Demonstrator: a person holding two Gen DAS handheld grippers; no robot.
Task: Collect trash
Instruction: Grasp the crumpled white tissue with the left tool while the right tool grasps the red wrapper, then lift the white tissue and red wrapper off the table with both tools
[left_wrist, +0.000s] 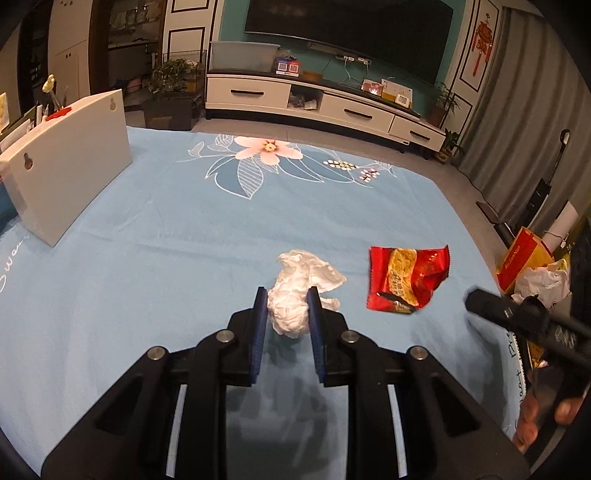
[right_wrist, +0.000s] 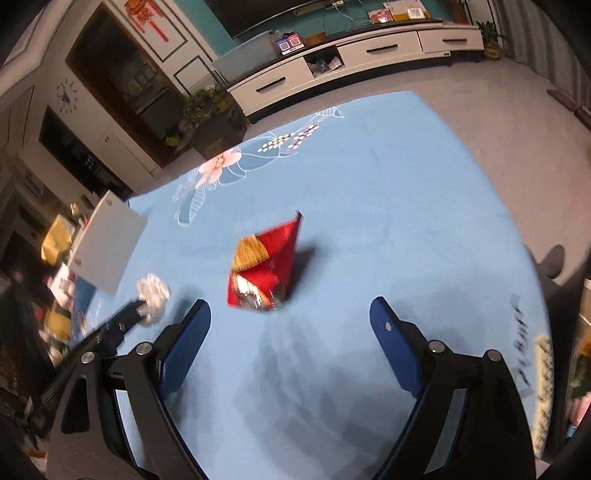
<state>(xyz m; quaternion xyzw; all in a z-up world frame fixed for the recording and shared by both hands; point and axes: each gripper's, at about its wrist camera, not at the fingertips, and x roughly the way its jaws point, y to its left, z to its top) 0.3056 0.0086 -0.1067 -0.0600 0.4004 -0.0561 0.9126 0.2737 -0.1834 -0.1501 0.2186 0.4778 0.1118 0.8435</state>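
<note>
The left hand-held gripper (left_wrist: 287, 308) is closed on a crumpled white tissue (left_wrist: 295, 295), its blue pads pressing the wad from both sides over the blue cloth (left_wrist: 166, 240) on the counter. A red snack wrapper (left_wrist: 406, 278) lies on the cloth just right of the tissue, apart from it. The right hand-held gripper (right_wrist: 290, 310) hangs above the cloth with its jaws spread wide, holding nothing, the wrapper lying just ahead of them. A white board (left_wrist: 70, 162) stands at the cloth's left edge
</note>
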